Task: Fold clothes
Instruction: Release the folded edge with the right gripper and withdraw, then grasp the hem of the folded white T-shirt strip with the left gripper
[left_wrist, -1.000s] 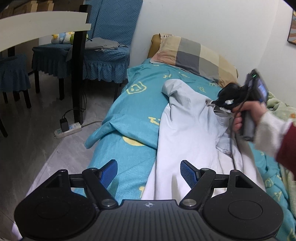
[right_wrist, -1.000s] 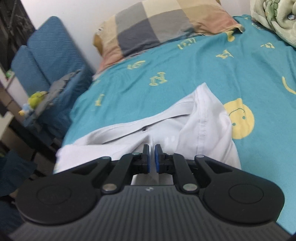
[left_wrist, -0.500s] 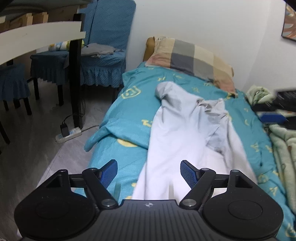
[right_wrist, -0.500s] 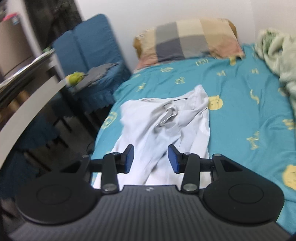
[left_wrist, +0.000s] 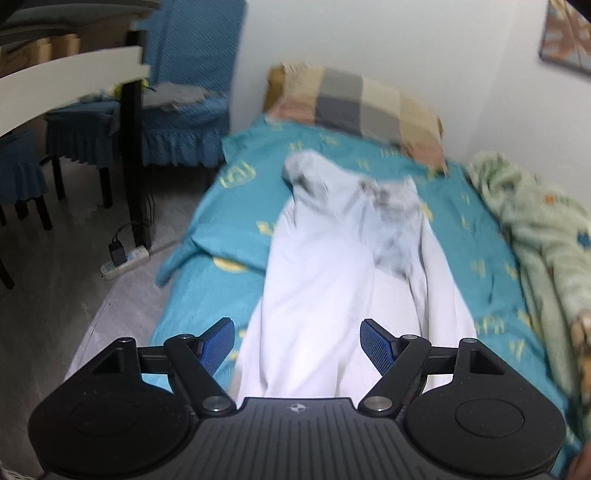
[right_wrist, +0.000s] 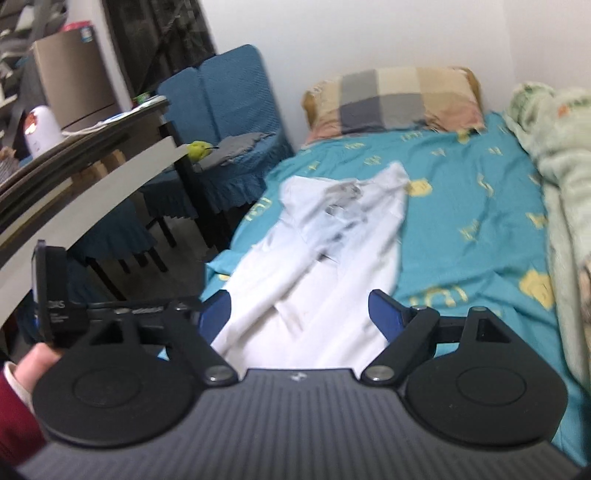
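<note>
A white shirt (left_wrist: 332, 266) lies lengthwise on the teal bed sheet (left_wrist: 229, 280), its collar end toward the pillow and crumpled. It also shows in the right wrist view (right_wrist: 325, 258). My left gripper (left_wrist: 297, 345) is open and empty, held above the near end of the shirt. My right gripper (right_wrist: 299, 314) is open and empty, also held above the shirt's near end. The left gripper's body and the hand that holds it show at the left of the right wrist view (right_wrist: 51, 306).
A checked pillow (left_wrist: 362, 110) lies at the head of the bed. A green blanket (left_wrist: 543, 229) is bunched along the right side. Blue-covered chairs (left_wrist: 181, 107), a table with a black leg (left_wrist: 133, 147) and a power strip (left_wrist: 125, 258) on the floor stand left of the bed.
My right gripper let go of the shirt, opened and pulled back from the collar end toward the foot of the bed. My left gripper stayed open and shifted slightly.
</note>
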